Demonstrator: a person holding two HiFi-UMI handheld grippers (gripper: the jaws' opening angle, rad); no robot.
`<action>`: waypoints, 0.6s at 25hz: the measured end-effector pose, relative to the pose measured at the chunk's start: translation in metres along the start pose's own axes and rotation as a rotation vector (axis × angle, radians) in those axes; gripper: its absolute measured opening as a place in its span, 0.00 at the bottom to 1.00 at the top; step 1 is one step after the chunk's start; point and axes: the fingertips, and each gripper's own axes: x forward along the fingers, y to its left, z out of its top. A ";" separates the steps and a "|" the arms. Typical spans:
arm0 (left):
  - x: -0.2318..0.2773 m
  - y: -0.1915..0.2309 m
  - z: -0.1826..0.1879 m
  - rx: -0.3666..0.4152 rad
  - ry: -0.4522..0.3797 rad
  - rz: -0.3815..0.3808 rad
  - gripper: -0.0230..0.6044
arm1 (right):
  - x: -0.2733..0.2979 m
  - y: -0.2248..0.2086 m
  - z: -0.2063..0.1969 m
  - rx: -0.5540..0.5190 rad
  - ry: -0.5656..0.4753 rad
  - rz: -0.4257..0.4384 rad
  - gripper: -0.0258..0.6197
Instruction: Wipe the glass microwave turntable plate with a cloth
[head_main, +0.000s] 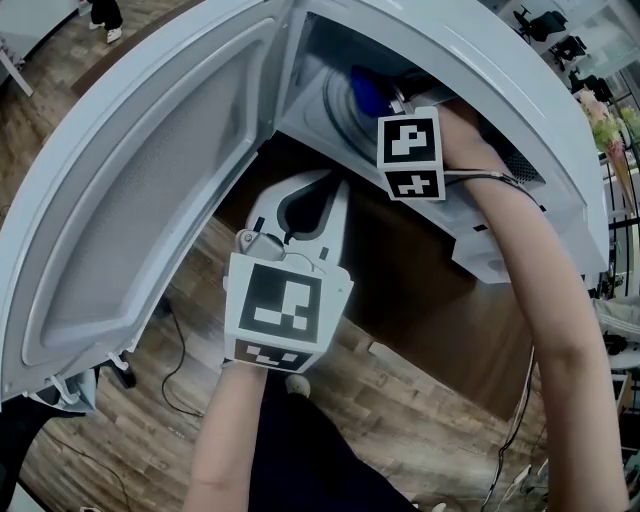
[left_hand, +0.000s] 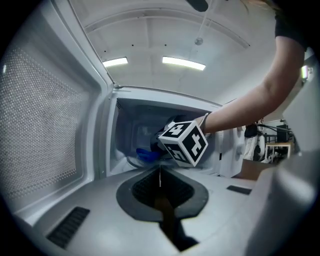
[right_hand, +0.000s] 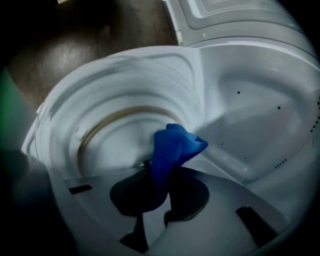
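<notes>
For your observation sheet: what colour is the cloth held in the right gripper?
Blue. The cloth shows best in the right gripper view.

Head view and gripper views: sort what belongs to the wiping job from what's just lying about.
Job: blue cloth, clamped in the right gripper; glass turntable plate; microwave, door open.

Lying about: left gripper, shut and empty, outside the microwave; black cable on the wooden floor.
</notes>
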 end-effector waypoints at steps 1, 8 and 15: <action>0.001 -0.001 0.000 0.001 -0.001 -0.001 0.05 | 0.001 0.006 -0.006 -0.021 0.026 0.026 0.10; 0.004 -0.005 -0.001 -0.009 -0.001 -0.007 0.05 | -0.002 0.042 -0.034 -0.102 0.137 0.198 0.10; 0.003 -0.013 -0.004 -0.002 0.009 -0.025 0.05 | -0.005 0.075 -0.062 -0.223 0.261 0.329 0.10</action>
